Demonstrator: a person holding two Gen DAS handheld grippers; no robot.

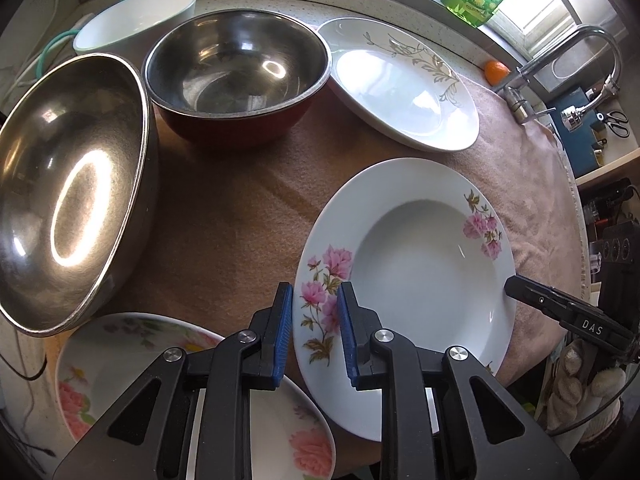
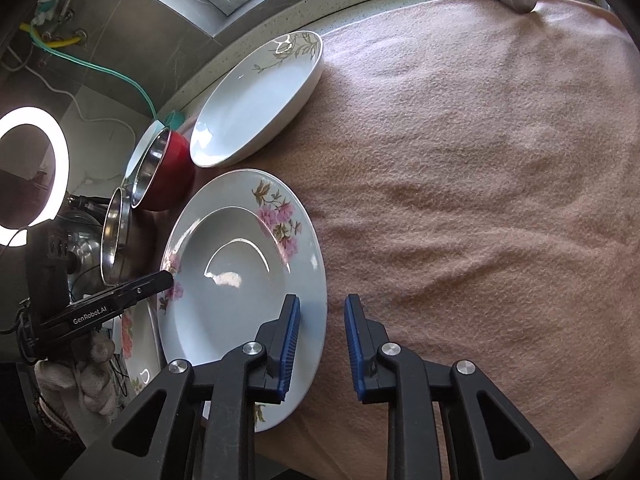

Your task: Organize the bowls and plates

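Peach-flowered plate (image 1: 120,364) half hidden behind left gripper (image 1: 314,334).

The left gripper (image 1: 313,334) is held low and level, its blue-padded fingers (image 1: 283,332) parted by a moderate gap. The right gripper (image 2: 322,346) is likewise held low, fingers (image 2: 356,344) spread apart. A gloved hand (image 2: 86,380) is seen behind the left gripper.
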